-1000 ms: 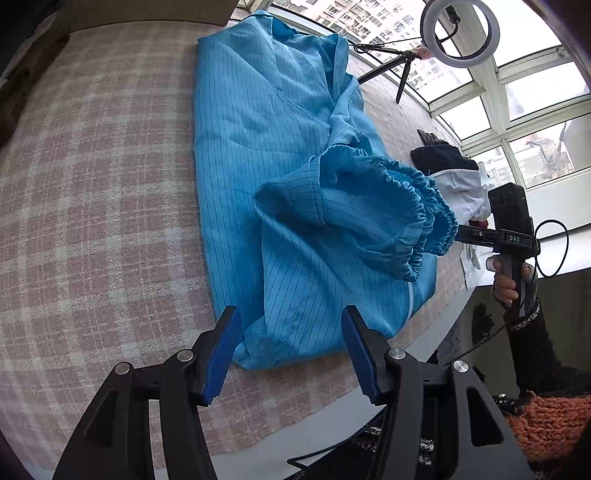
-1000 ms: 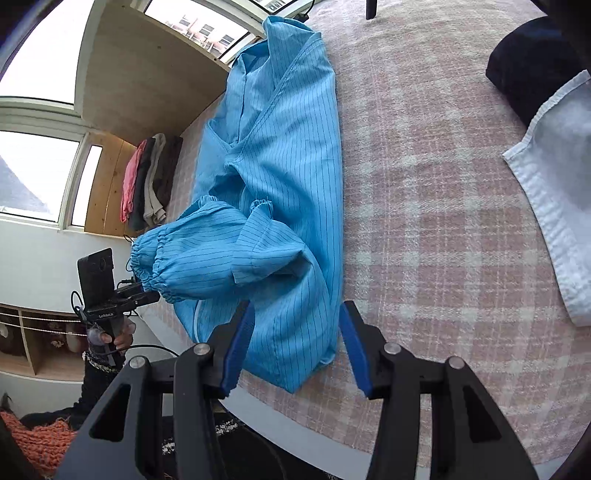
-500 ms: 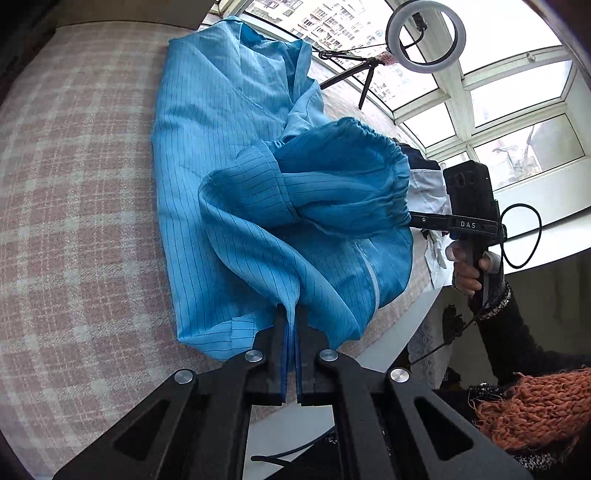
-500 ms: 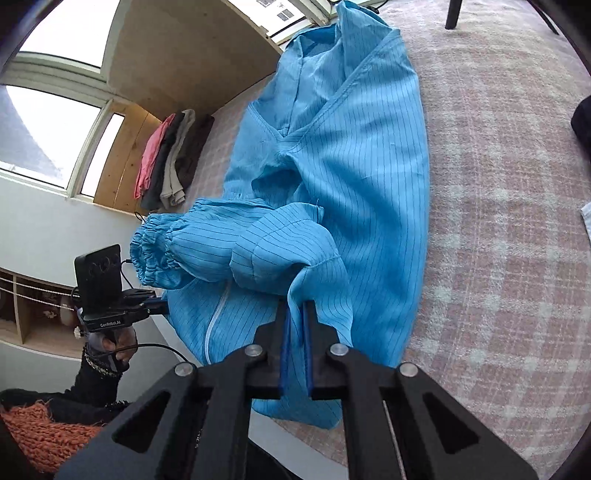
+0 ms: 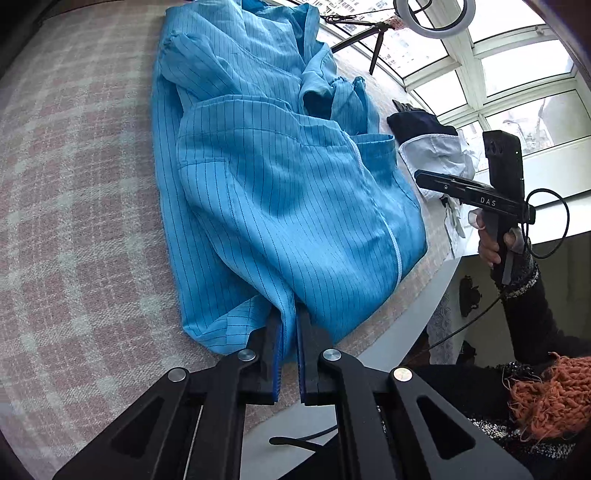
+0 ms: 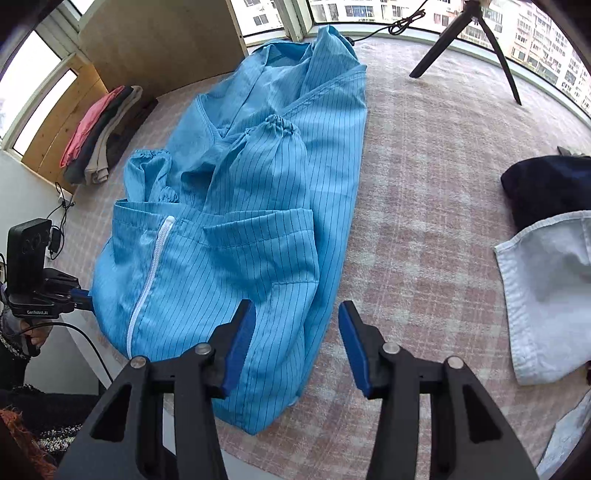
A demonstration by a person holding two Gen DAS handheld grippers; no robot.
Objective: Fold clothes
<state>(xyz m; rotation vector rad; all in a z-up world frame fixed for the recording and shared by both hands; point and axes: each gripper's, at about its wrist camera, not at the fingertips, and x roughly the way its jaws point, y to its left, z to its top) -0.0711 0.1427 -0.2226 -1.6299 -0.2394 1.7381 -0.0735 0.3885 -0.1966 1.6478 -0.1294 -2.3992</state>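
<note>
One clothes stack (image 6: 96, 137), right view only

Bare checked tabletop (image 6: 424, 192) lies open right of the blue coat (image 6: 258, 221); white cloth (image 6: 546, 295), dark bundle (image 6: 546, 184) and tripod (image 6: 472, 33) border it.

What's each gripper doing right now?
Left gripper: closed on the hem of the blue coat.
Right gripper: opening, pads clear of the coat, holding nothing.
</note>
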